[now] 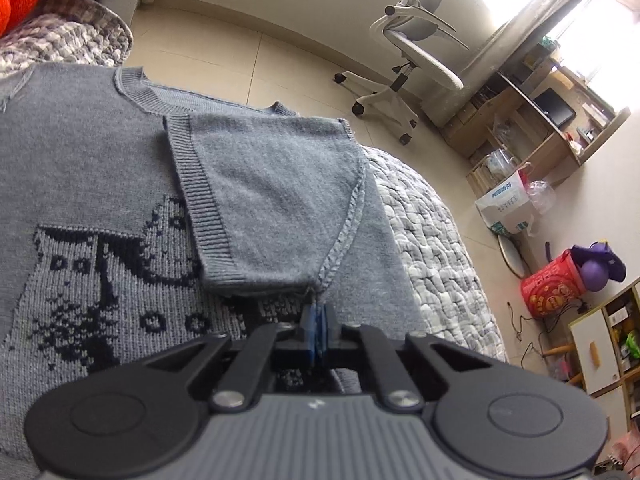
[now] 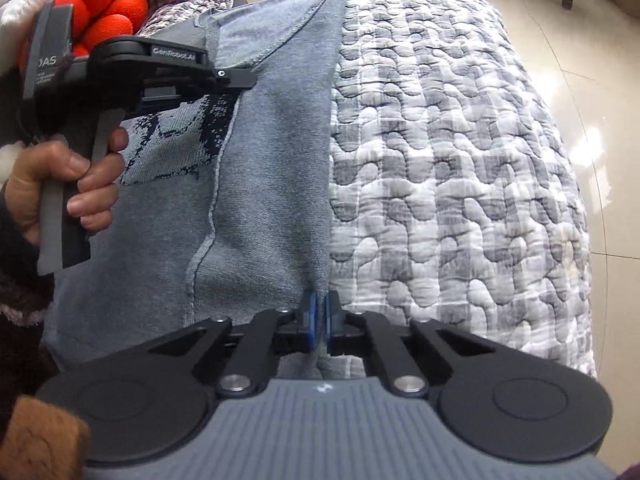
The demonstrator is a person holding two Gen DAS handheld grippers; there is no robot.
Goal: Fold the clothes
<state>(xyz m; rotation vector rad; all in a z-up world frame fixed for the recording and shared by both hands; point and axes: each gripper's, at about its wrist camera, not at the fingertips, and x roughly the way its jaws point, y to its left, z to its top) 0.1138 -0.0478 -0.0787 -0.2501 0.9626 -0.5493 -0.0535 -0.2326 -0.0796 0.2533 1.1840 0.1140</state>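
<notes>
Lying flat on the quilted bedspread is one grey knit sweater, its collar pointing away from you and one sleeve folded across the chest. Your left gripper is pinched tight on that sleeve's seam; your right gripper is clamped on the sweater's side edge. One red bag on the floor holds a purple ball.

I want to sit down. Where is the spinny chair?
In the left wrist view, the white office chair stands on the tiled floor at upper right, beyond the bed, beside the wooden desk.
</notes>
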